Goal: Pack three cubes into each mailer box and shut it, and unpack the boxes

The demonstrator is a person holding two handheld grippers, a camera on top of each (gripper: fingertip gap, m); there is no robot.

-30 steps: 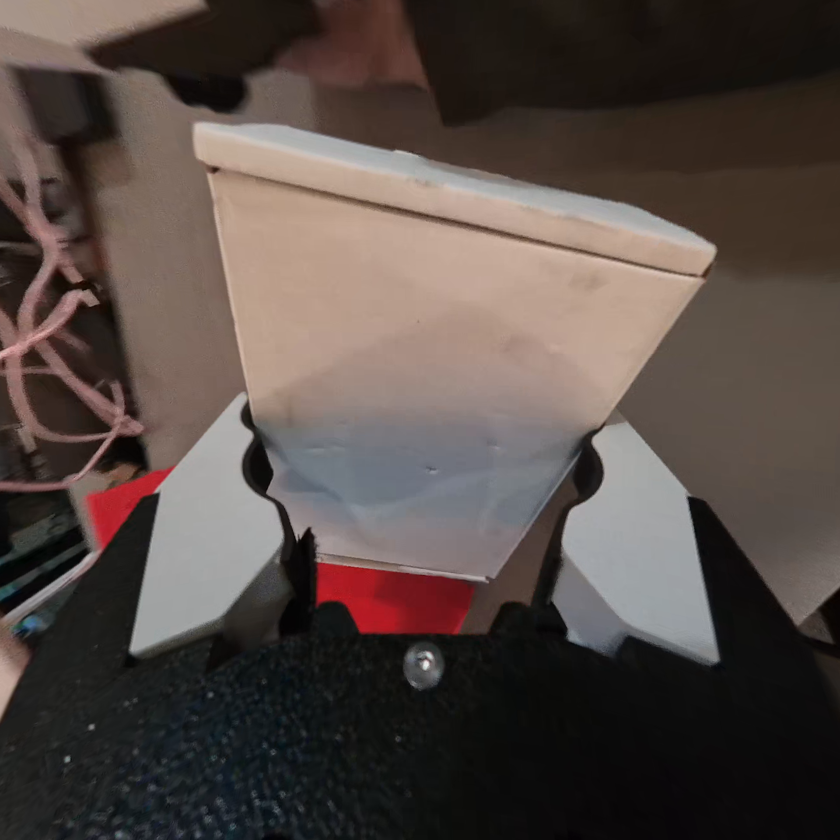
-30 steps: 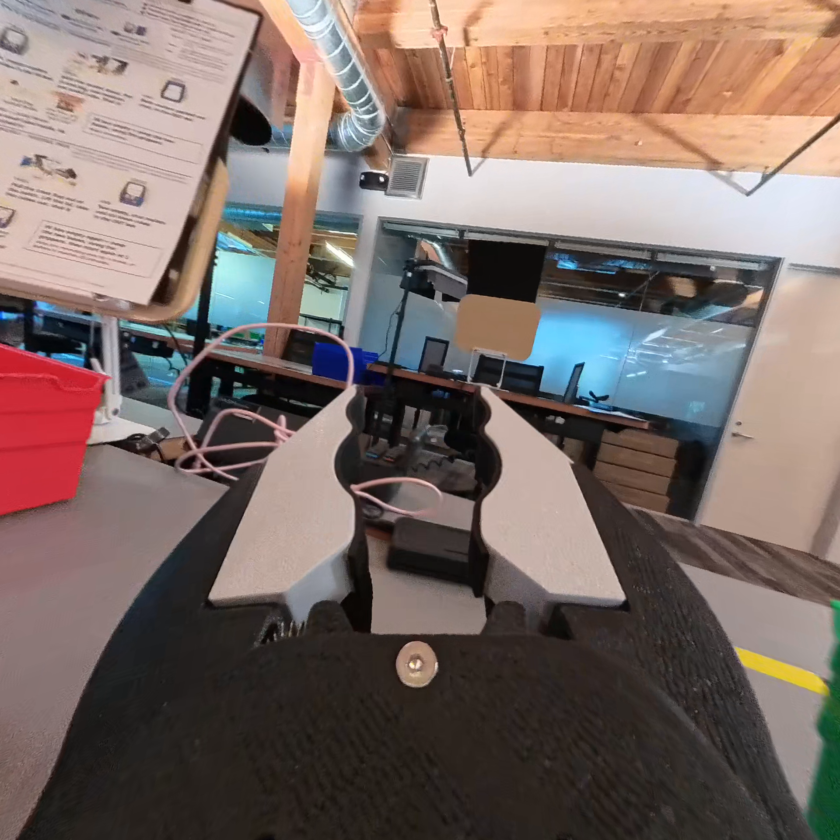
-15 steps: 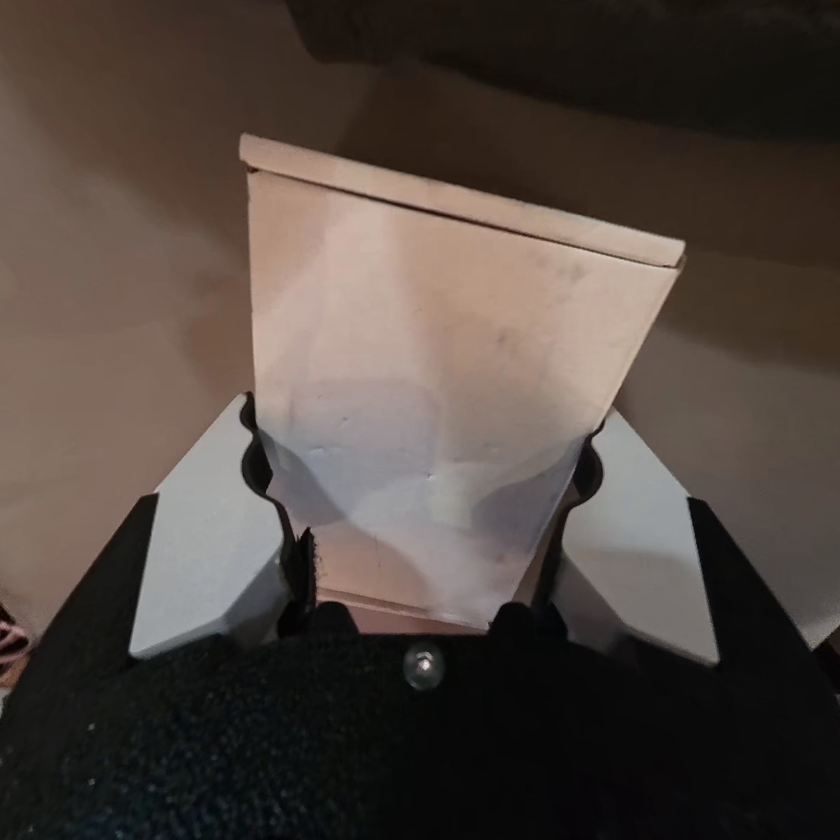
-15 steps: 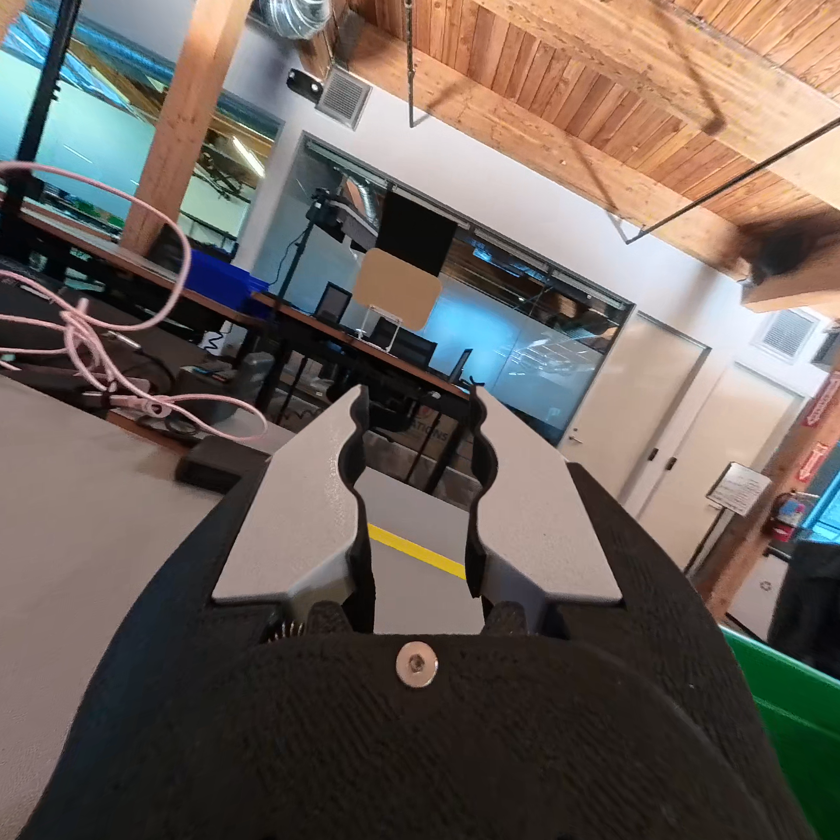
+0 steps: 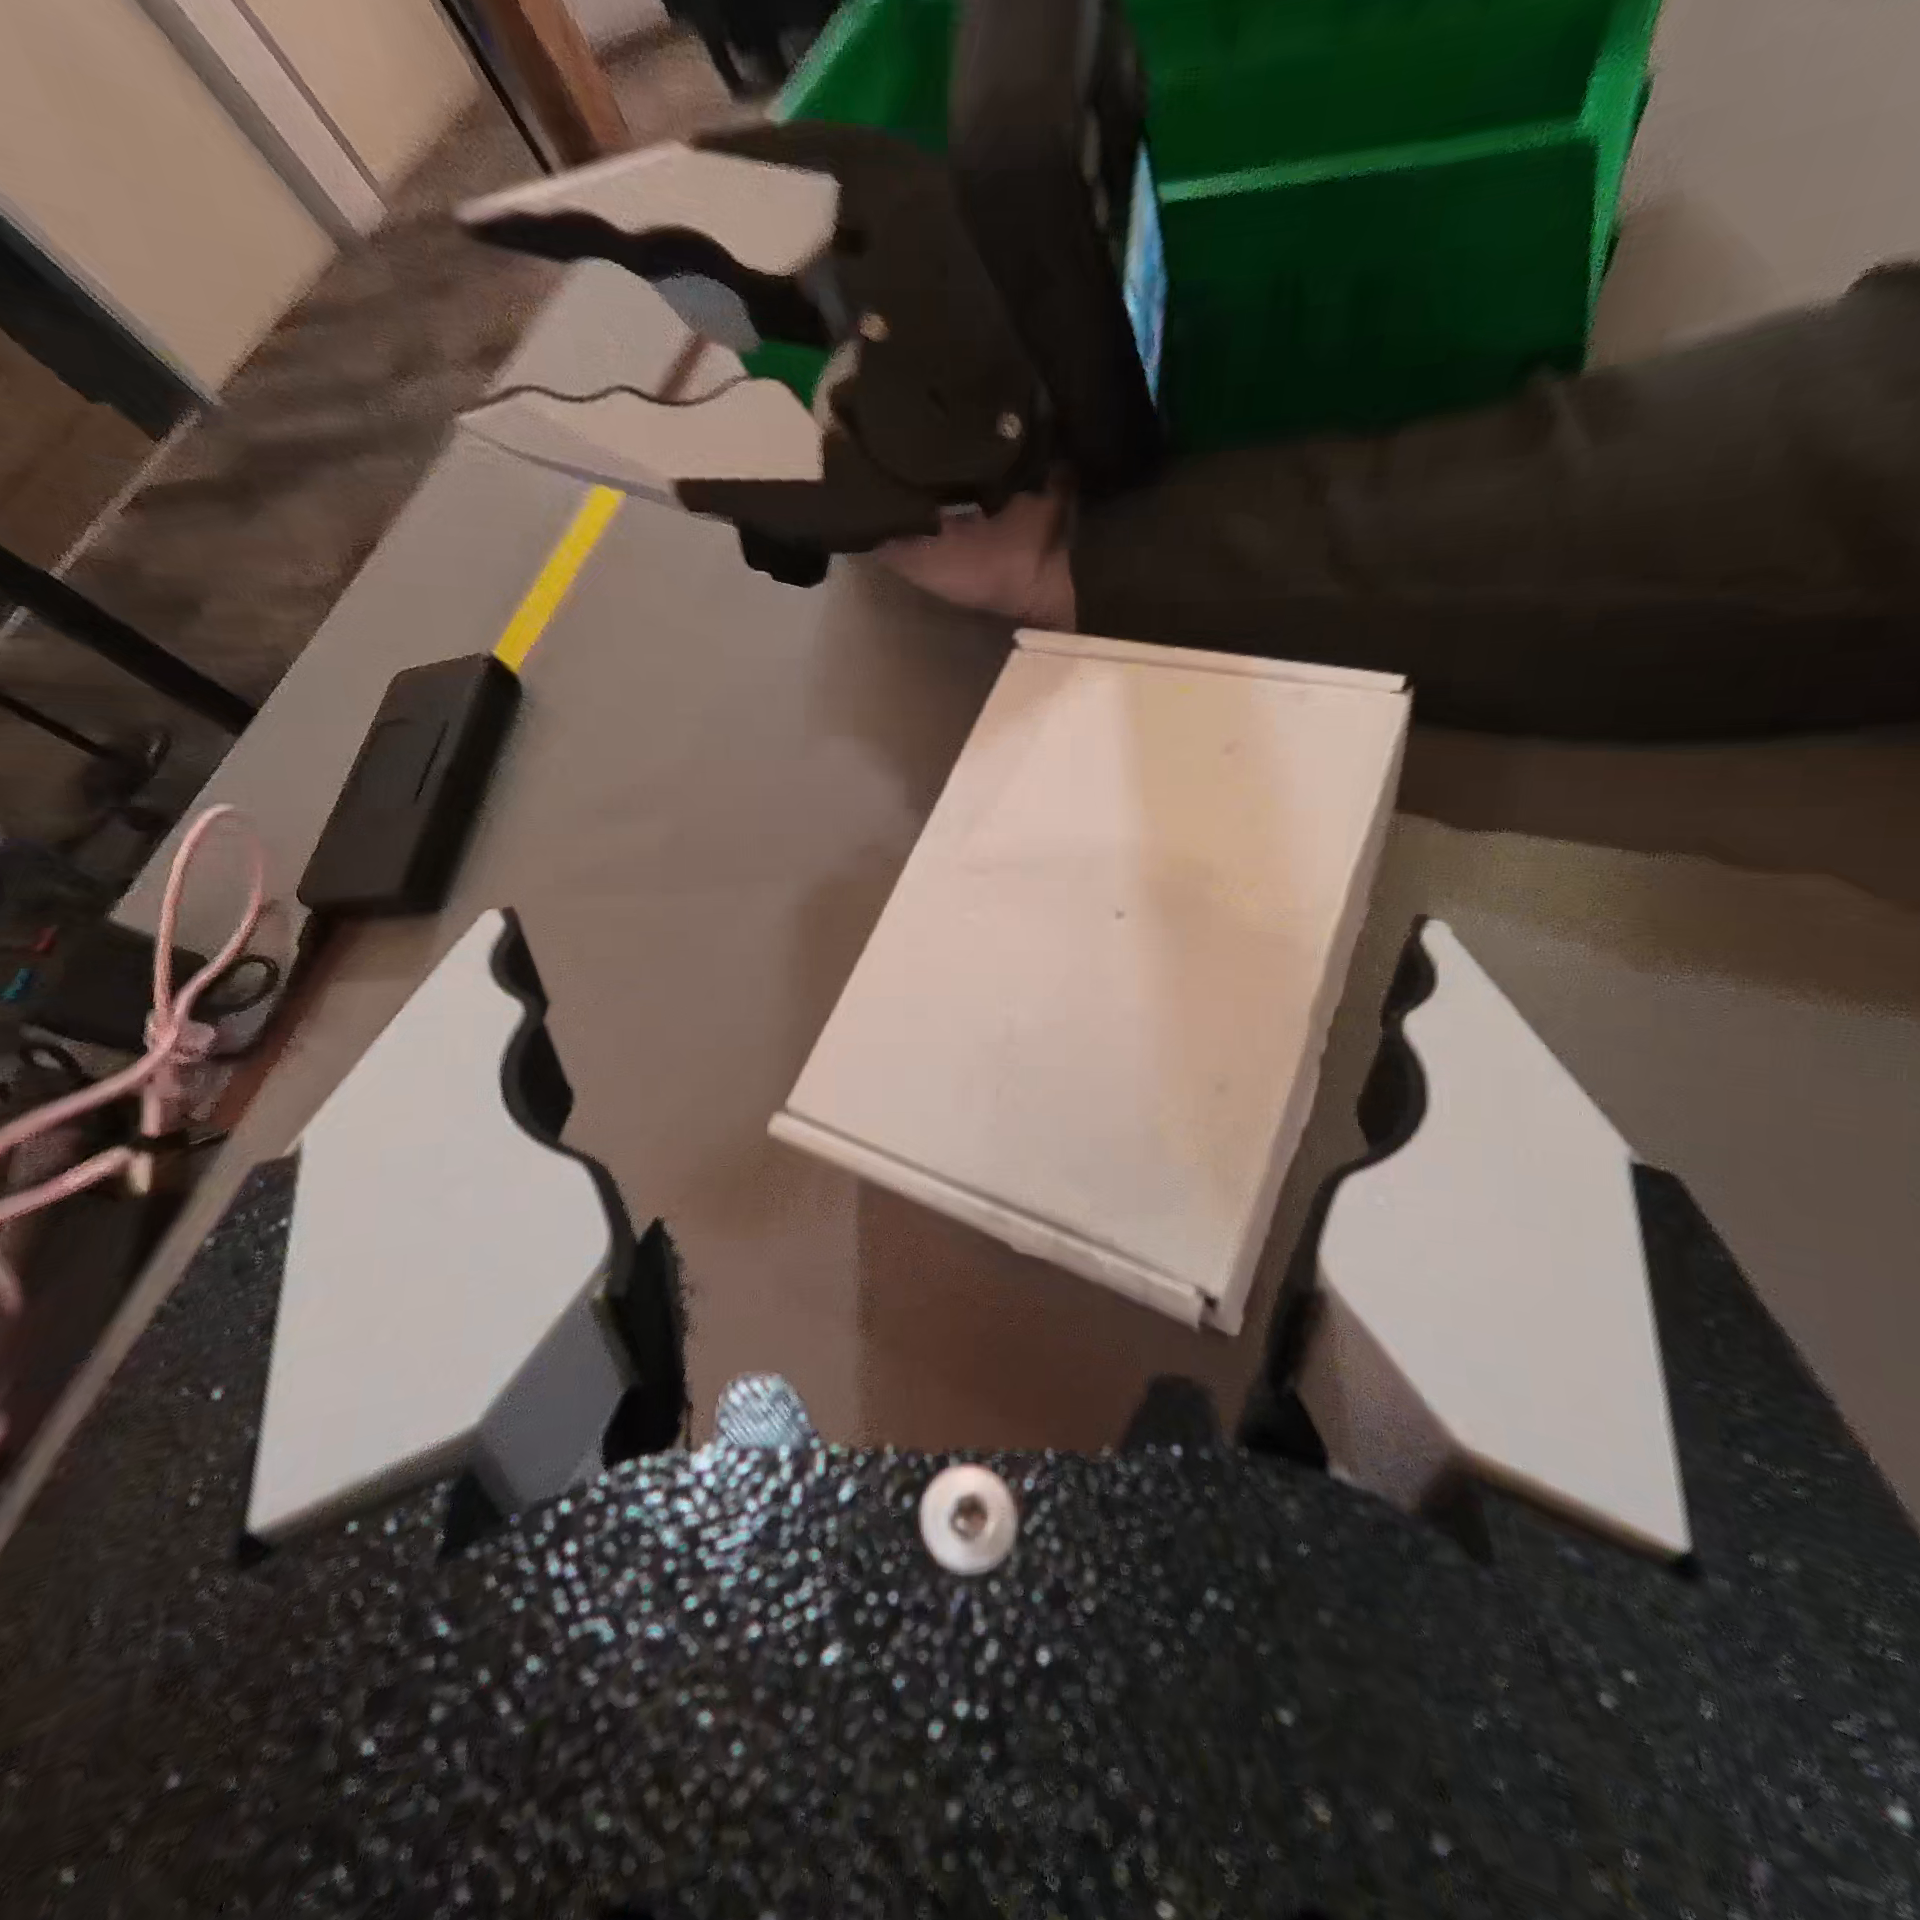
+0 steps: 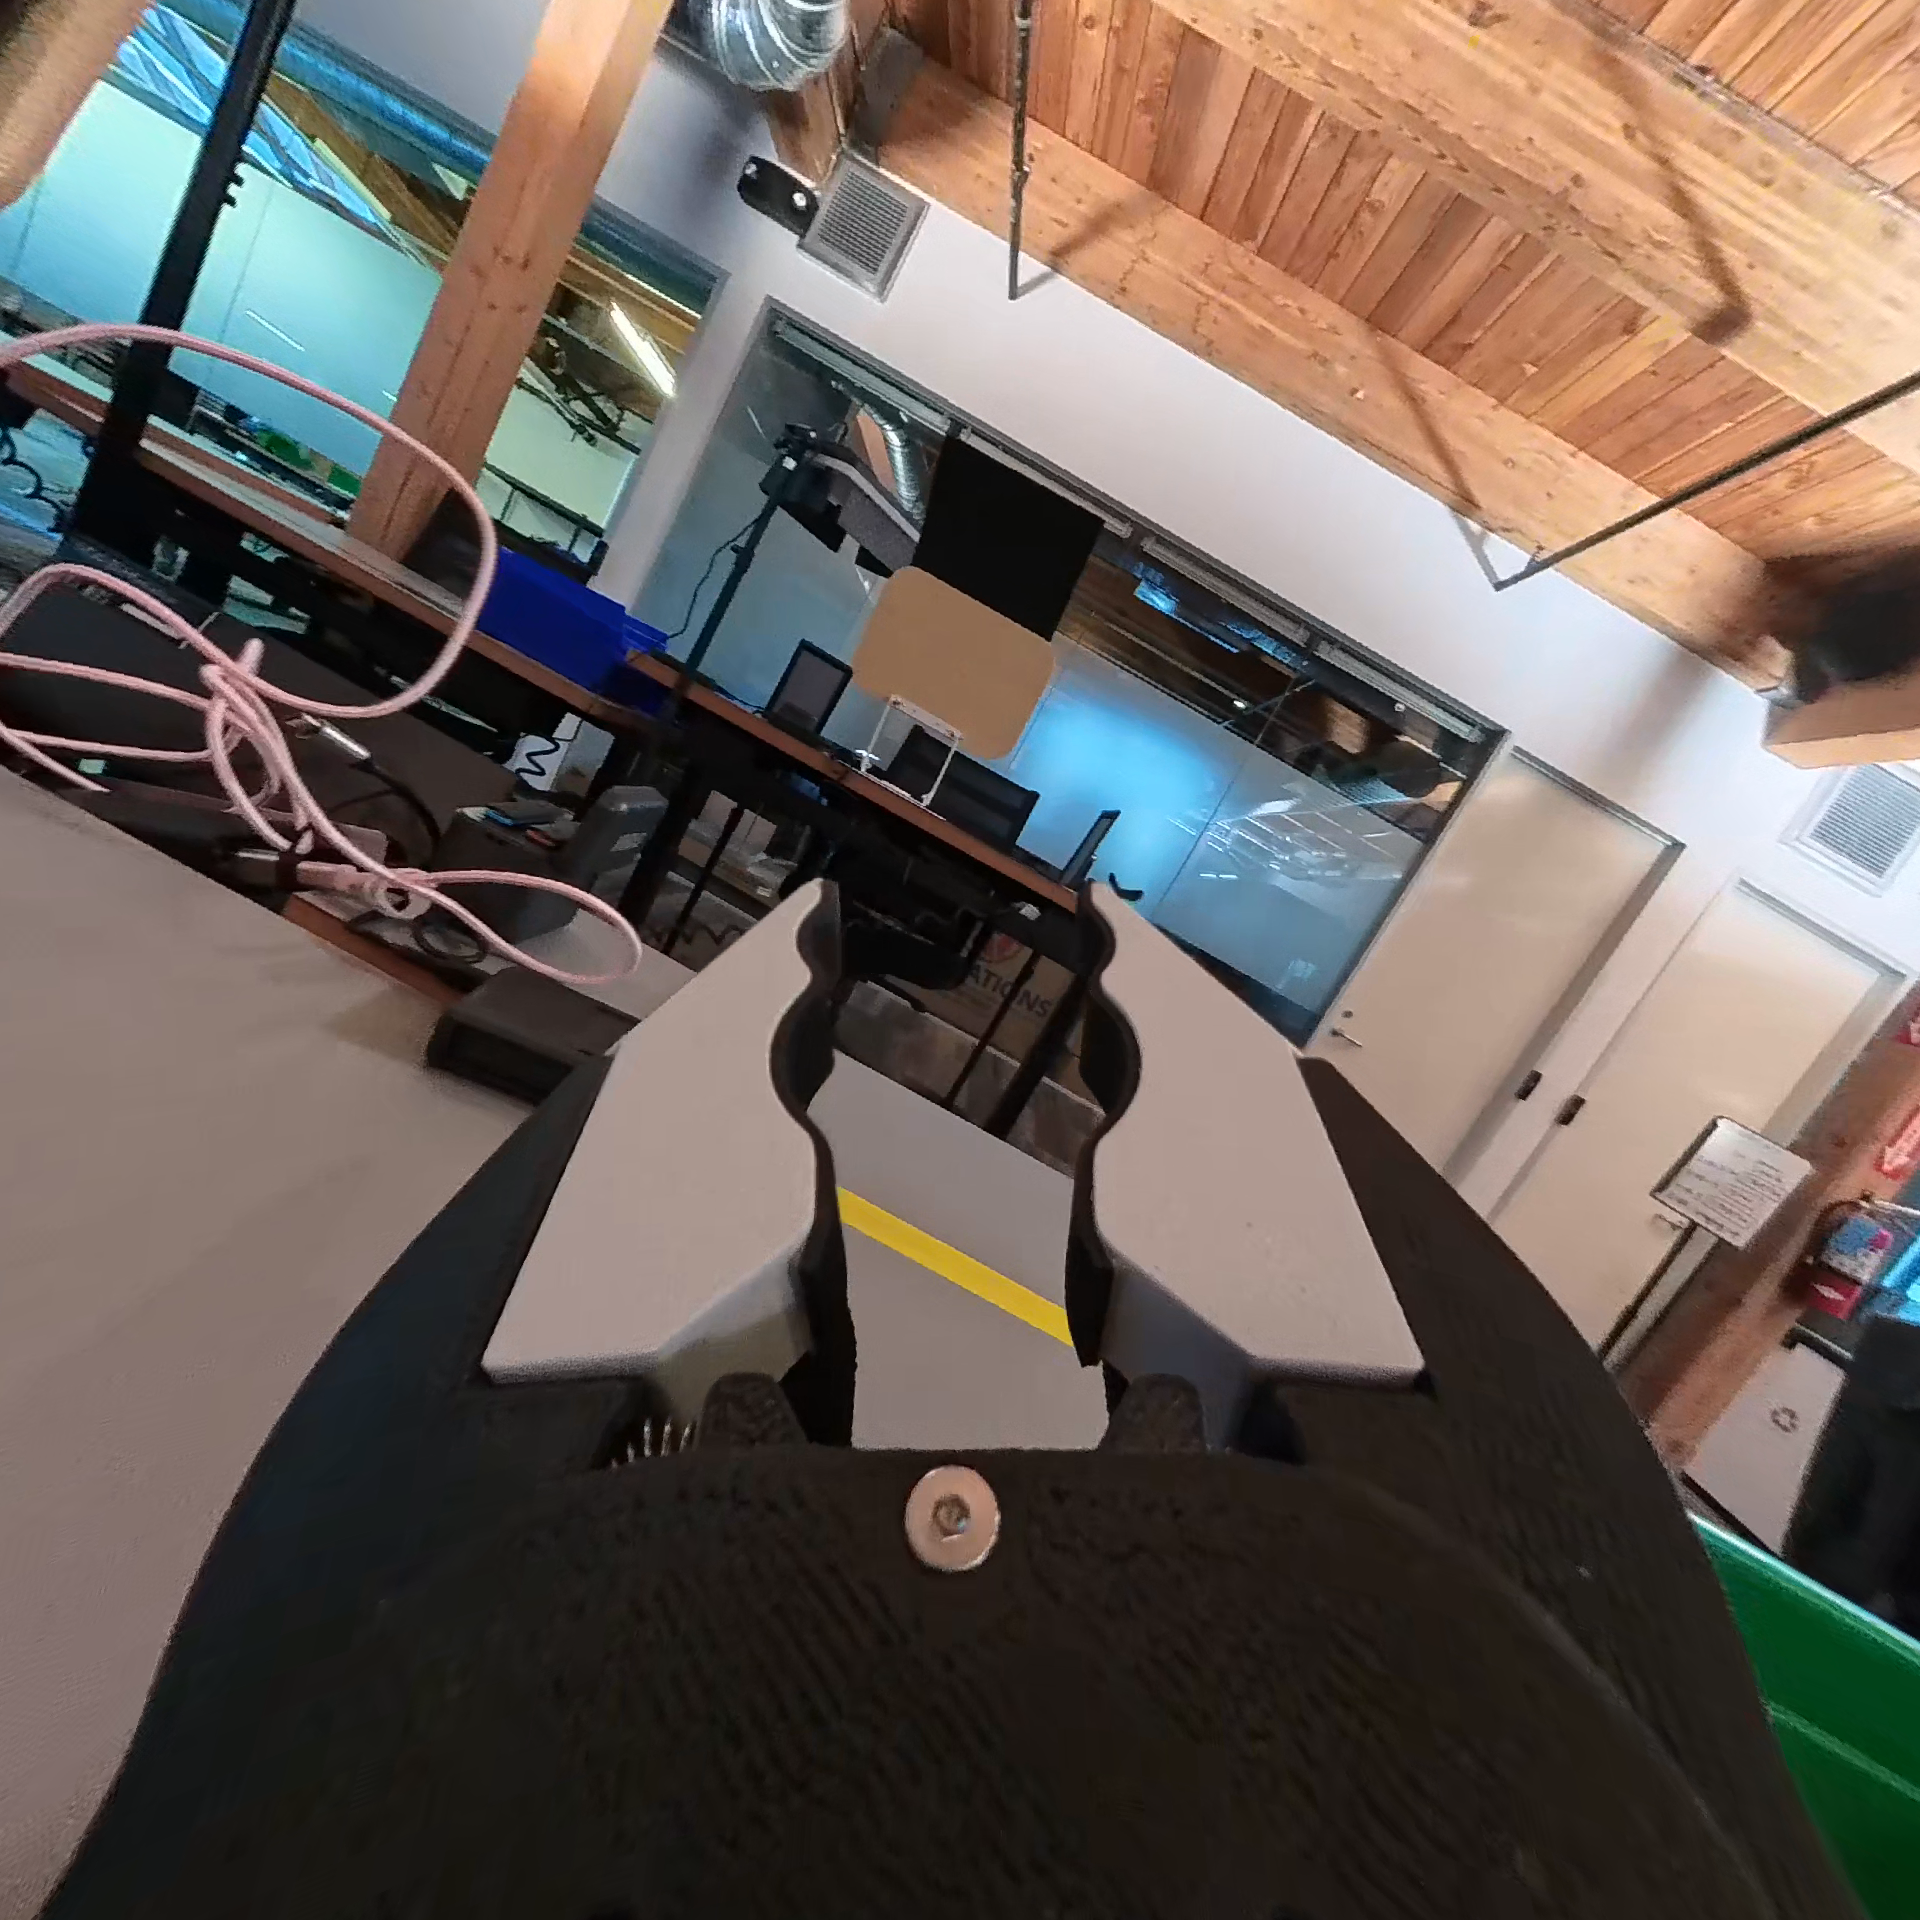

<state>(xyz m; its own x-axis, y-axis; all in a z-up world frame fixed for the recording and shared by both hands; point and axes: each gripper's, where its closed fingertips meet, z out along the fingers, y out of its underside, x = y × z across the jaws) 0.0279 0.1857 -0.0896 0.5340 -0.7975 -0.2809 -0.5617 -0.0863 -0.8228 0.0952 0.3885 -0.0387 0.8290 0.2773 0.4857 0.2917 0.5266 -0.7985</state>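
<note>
A closed mailer box point(image 5: 1101, 977) is seen lying flat on the counter point(image 5: 675, 831), its lid down. Just short of the box, the left gripper point(image 5: 961, 1039) is held with its fingers point(image 5: 436, 1195) spread wide; the box is touched by neither, so nothing is gripped. Beyond the box, the right gripper point(image 5: 623, 312) is raised above the counter with its fingers parted and nothing between them, which is borne out in the right wrist view point(image 6: 956, 1039). A green bin point(image 5: 1351, 229) stands behind the box, and a black block point(image 5: 410, 790) and pink cables point(image 5: 156, 1039) lie to the left of the box. No cubes are visible, so whether the box is packed cannot be told. Closing of this box is judged done; the other boxes and the unpacking cannot be assessed.
</note>
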